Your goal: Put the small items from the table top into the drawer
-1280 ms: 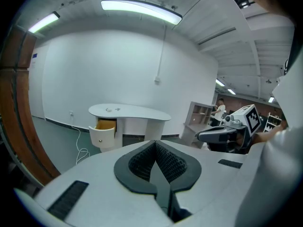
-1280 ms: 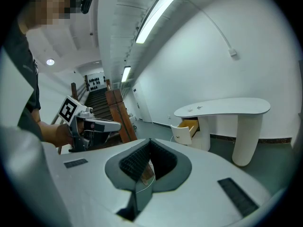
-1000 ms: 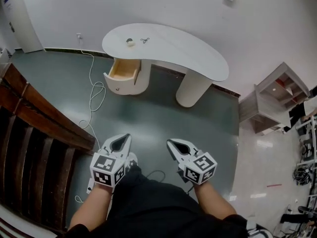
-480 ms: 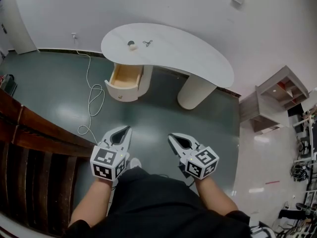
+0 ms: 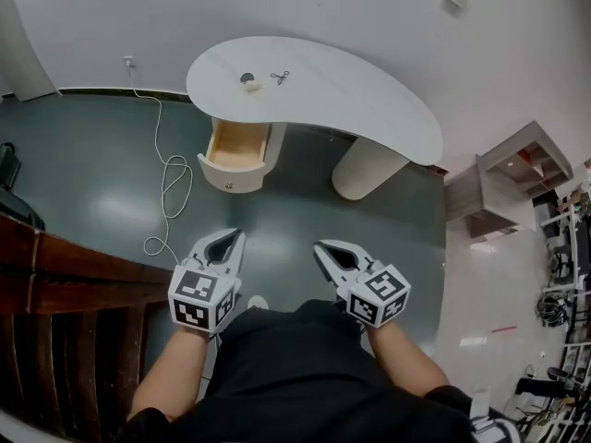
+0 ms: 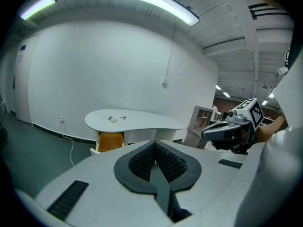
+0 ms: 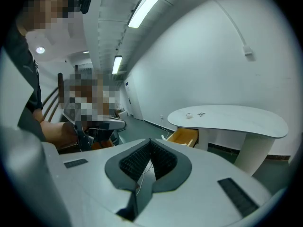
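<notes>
You have not begun the moving yet, as far as the scene shows. Both small things lie on the white table (image 5: 360, 104), toward its far left end. One is a pale round item (image 5: 247, 79). Just to its right is a thin dark item (image 5: 280, 77) that looks like small scissors, though it is too small to be sure.

The drawer (image 5: 235, 146) under the table's left end stands pulled out toward you. What shows of its wooden inside looks bare. So the drawer is ready, and both pickups and both drops are left to do.

You stand well apart from the table, with dark floor (image 5: 295, 210) between. A white cable (image 5: 171, 178) trails across it at the left, and a shelf unit (image 5: 512, 178) stands off to the right.

Your left gripper (image 5: 236, 236) has its jaws closed tip to tip with nothing between the pads. Your right gripper (image 5: 319, 246) is the same, closed and empty. Both are held near your body and point toward the table. You will need to close the gap and spread the jaws before either item can be taken.

There is no brand or label you can read here. The marker cubes (image 5: 200, 299) carry only black-and-white squares. A small blue sign (image 6: 22, 48) on the far wall is too tiny to make out.
</notes>
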Motion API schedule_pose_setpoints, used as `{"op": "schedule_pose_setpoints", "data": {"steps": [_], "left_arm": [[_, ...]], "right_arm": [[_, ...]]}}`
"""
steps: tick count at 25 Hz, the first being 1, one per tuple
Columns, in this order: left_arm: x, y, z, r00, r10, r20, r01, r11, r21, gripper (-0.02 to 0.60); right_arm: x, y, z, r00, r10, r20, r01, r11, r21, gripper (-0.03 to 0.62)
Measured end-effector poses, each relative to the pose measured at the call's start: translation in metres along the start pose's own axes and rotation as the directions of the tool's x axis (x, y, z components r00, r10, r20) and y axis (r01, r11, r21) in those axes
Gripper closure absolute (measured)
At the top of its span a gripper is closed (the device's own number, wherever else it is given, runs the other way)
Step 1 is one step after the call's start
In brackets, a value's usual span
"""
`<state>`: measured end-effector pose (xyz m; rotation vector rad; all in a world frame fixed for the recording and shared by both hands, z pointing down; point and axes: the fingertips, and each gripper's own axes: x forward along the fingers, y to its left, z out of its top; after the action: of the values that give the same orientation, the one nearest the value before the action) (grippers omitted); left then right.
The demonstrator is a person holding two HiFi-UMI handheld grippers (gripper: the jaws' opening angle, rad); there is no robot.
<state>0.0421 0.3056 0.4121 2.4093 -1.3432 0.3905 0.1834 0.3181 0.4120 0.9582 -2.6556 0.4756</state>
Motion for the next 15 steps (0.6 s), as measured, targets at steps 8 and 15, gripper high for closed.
{"op": "schedule_pose_setpoints", "data": {"steps": [8,15], "left_arm": [[0.004,0.031,-0.001,1.000,0.008,-0.017,-0.009,0.999,-0.031,0.566],[0.021,0.056,0.008,0.999,0.031,-0.021,-0.031,0.999,-0.039,0.566]], "right_arm": [[0.032,-0.009,0.017,1.000,0.005,-0.013,-0.005,1.000,0.004,0.595],[0.063,-0.027,0.023,0.999,0.032,-0.024,-0.031,0.999,0.015,0.595]]}}
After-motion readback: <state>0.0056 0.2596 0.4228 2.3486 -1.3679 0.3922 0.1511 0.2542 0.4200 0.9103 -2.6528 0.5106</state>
